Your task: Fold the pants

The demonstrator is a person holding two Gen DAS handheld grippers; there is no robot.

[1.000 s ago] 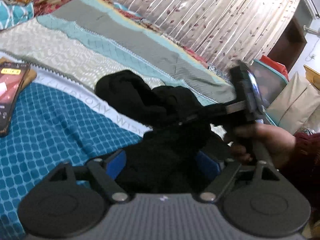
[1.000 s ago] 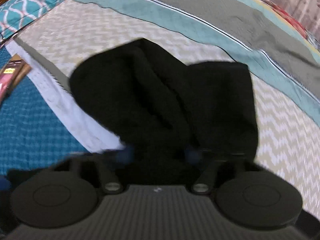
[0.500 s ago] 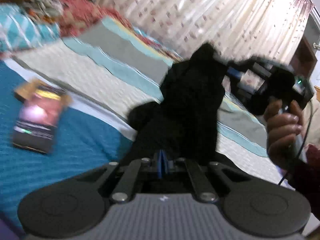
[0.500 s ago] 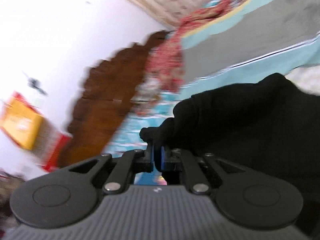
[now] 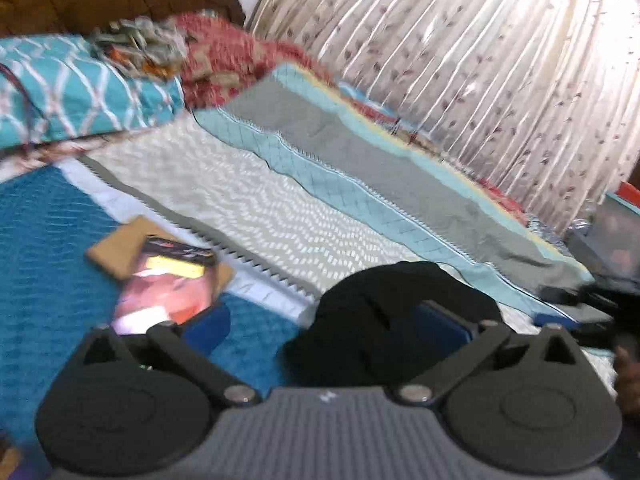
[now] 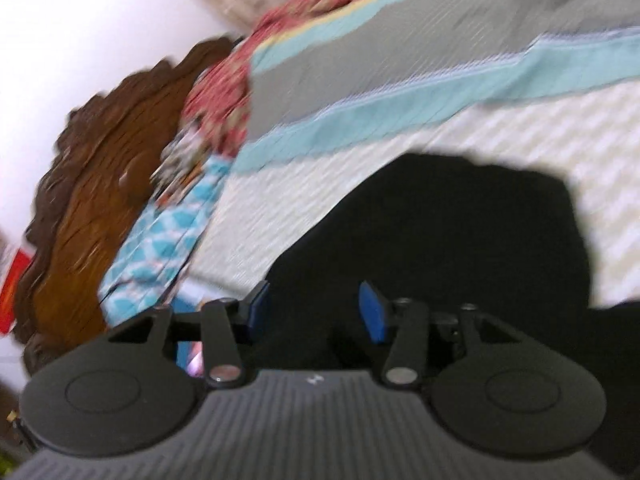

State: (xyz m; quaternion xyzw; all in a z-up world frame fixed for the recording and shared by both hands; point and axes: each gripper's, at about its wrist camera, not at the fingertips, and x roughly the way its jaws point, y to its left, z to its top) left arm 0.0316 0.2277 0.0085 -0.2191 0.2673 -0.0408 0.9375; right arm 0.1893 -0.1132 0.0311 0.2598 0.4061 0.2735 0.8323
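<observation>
Bed (image 5: pixel 256 216) with striped quilt carries the pants (image 5: pixel 400 304), a black bundled heap lying on the chevron band near the blue section. Long axis unclear: too bunched and blurred to tell. Left gripper (image 5: pixel 322 326) has jaws spread wide, heap just ahead and right of centre, nothing held. Right gripper (image 6: pixel 312 312) has jaws parted, pants (image 6: pixel 460 240) directly ahead and to the right, not clamped. Both look about equally near. Phone (image 5: pixel 168 288) lies left.

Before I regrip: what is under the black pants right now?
The black pants lie bunched on the bedspread, over its cream zigzag band and reaching the blue part. Both the left gripper and right gripper are open. Anything beneath the heap is hidden.
</observation>
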